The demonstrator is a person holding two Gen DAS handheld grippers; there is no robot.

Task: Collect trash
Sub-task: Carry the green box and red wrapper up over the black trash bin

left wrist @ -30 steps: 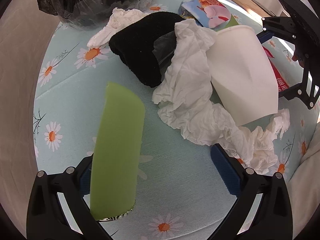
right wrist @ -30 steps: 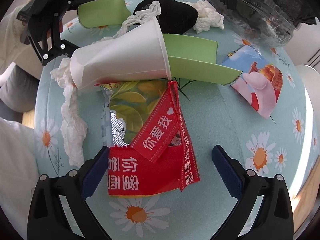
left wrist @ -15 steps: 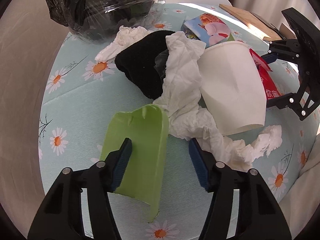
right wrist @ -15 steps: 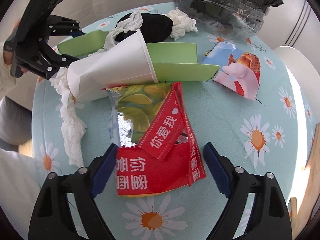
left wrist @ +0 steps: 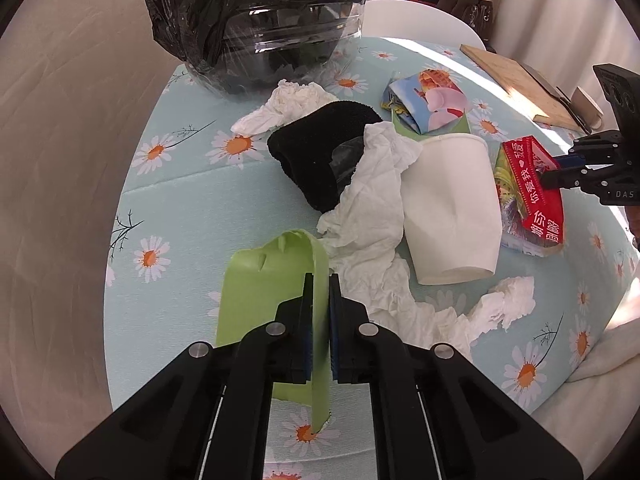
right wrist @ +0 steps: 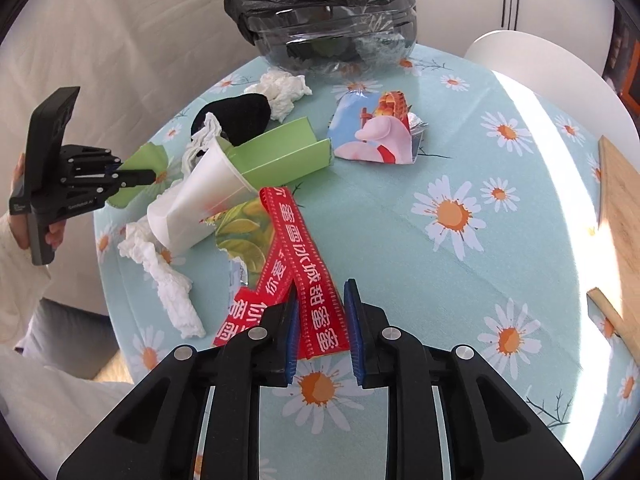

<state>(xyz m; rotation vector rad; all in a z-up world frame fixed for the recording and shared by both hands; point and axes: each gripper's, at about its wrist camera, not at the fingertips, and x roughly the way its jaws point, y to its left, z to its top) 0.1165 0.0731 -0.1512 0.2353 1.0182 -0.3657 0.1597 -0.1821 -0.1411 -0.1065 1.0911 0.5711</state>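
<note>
My left gripper [left wrist: 319, 312] is shut on a flattened green paper cup piece [left wrist: 260, 292] and holds it tilted above the daisy tablecloth [left wrist: 180, 208]. My right gripper [right wrist: 320, 320] is closed around a red snack wrapper [right wrist: 316, 304], also seen in the left wrist view [left wrist: 536, 184]. A clear bin lined with a black bag [left wrist: 264, 28] stands at the table's far edge [right wrist: 332, 20]. A white paper cup [left wrist: 452, 208], crumpled white tissues [left wrist: 372, 200], a black cloth [left wrist: 316, 148] and a pink-and-blue wrapper [left wrist: 432, 104] lie between.
A green folded card [right wrist: 280, 156] lies by the white cup [right wrist: 192, 208]. A green leaf-print wrapper [right wrist: 244, 236] lies under the red one. A wooden board [right wrist: 620, 216] sits at the right edge. A white chair [right wrist: 552, 64] stands beyond the table.
My left gripper has closed on the green cup piece and lifted it. My right gripper has closed on the red wrapper and raised it off the table.
</note>
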